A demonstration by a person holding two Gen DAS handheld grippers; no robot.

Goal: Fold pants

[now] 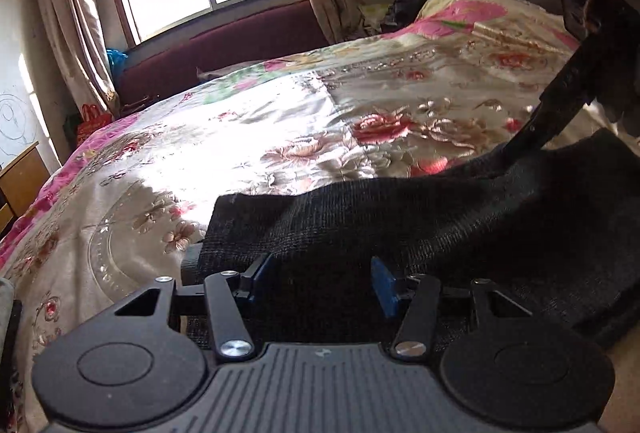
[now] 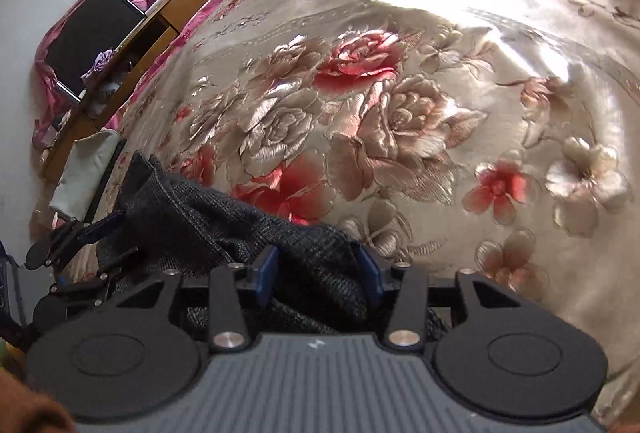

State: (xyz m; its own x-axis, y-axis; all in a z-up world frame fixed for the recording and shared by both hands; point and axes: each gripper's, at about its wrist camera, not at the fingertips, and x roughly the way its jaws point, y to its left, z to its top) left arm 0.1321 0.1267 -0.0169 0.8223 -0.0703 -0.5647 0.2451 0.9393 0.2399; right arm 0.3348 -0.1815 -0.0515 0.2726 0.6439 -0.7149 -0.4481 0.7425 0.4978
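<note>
Pants (dark knit) clamped by both hand-held grippers over bedspread

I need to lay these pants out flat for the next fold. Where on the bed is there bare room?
The floral bedspread lies bare ahead of the right gripper, out past the pants. In the left view it is also bare between the pants and the window-side bed edge. Crowded: the near edge, where the pants bunch between the left gripper and the right.
</note>
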